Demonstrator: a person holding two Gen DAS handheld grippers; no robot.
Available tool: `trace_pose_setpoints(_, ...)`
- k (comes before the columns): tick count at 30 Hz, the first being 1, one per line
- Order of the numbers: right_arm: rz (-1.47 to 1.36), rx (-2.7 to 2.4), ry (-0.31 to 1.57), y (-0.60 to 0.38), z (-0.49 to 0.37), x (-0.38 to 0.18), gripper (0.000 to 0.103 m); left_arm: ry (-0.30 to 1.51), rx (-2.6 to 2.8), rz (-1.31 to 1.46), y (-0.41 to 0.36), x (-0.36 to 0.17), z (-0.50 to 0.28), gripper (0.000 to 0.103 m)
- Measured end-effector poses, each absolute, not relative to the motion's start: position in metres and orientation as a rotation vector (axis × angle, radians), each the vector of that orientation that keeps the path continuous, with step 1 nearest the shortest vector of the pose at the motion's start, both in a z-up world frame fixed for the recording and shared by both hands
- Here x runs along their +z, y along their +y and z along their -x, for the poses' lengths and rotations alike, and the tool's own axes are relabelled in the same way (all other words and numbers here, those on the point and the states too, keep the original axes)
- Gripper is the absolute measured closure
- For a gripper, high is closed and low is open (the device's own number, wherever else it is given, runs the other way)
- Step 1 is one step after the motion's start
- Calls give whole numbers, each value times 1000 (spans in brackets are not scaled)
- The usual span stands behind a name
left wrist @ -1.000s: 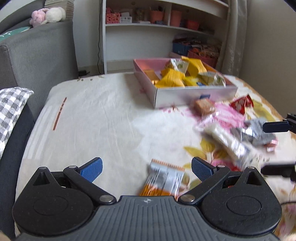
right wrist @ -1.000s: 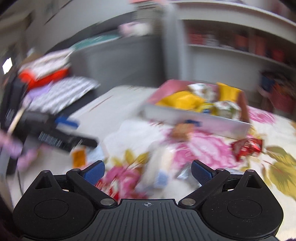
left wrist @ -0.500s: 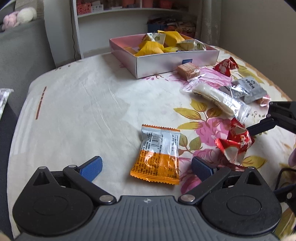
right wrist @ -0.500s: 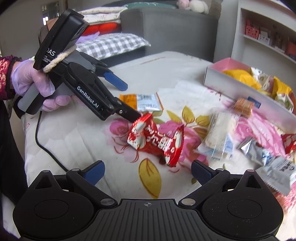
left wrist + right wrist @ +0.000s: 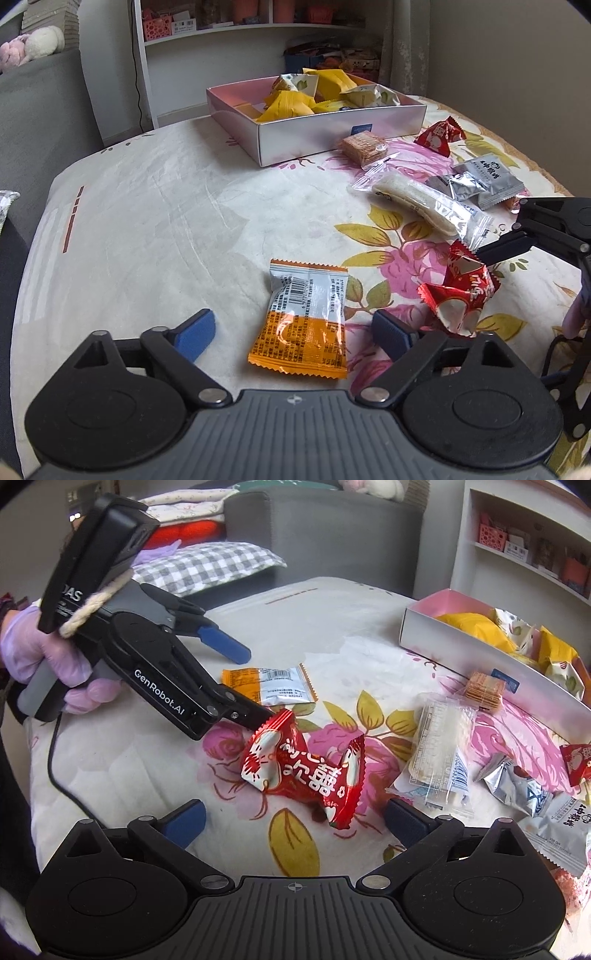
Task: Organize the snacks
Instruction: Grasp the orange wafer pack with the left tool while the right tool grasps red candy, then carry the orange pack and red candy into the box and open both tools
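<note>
An orange-and-white snack packet point(image 5: 306, 317) lies flat on the floral cloth between the fingers of my left gripper point(image 5: 293, 334). The jaws are closing, and both blue pads still stand clear of the packet. A crumpled red packet point(image 5: 306, 771) lies just ahead of my open right gripper point(image 5: 295, 821), with nothing pressed. In the right wrist view, a gloved hand point(image 5: 33, 653) holds the left gripper point(image 5: 255, 686), and its near finger reaches the red packet's edge. A white box with a pink inside point(image 5: 332, 127) holds yellow and pale packets at the back.
Loose snacks lie right of the middle: a brown cracker pack point(image 5: 364, 147), a long clear rice-cracker pack point(image 5: 424, 203), silver packets point(image 5: 480, 181) and another red packet point(image 5: 439, 136). A grey sofa point(image 5: 40, 110) and a white shelf unit point(image 5: 240, 33) stand behind. A cable point(image 5: 55, 760) trails at the left.
Both views have steadied from blur. My right gripper dropped towards the red packet. The orange packet now shows whole between the left fingers, which have narrowed a little.
</note>
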State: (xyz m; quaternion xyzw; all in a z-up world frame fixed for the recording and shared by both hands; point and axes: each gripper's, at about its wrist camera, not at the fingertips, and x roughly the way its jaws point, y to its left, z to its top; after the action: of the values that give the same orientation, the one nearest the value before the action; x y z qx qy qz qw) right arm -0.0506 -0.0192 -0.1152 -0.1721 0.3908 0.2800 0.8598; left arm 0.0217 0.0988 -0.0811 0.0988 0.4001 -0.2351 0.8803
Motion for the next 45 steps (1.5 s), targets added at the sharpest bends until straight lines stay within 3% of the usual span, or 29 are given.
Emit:
trace_pose_setpoints(6, 351, 596, 804, -21, 48, -115, 6, 835, -507, -214, 94, -76, -20, 44)
trace_pose_setpoints(10, 335, 599, 796, -20, 44, -112, 26, 850, -480, -199, 93, -73, -25, 64)
trace_pose_setpoints(11, 329, 596, 794, -19, 43, -111, 35, 855, -470, -191, 94, -72, -26, 64)
trace_pose_setpoints(14, 303, 604, 798, -18, 38, -109, 50, 868, -430, -169, 94, -70, -30, 66)
trace_pose_setpoints(18, 275, 619, 805, -16, 31, -106, 57, 883, -373, -101, 99, -64, -40, 67)
trace_pose_setpoints(45, -97, 382, 659, -83, -67, -41, 59, 776, -270, 254, 90, -22, -109, 67)
